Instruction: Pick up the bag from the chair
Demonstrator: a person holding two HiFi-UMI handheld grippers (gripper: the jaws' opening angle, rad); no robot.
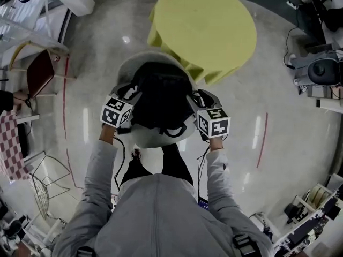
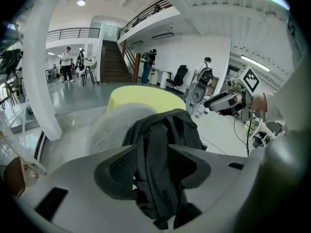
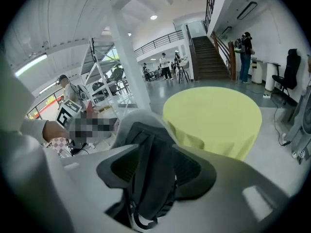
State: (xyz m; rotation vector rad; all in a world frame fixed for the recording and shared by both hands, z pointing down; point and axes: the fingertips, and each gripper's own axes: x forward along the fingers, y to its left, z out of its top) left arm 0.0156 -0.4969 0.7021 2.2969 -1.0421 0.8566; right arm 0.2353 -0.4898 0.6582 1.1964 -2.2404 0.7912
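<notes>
Both left claw (image 2: 154, 161) and right claw (image 3: 154, 166) clamp the bag (image 1: 161, 92) — upright (long axis vertical) on the chair (image 1: 153, 137).

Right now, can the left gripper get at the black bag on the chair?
Yes, it seems so. The left gripper is right at the bag on the chair: a fold of the bag sits between its jaws, and nothing blocks it.
</notes>
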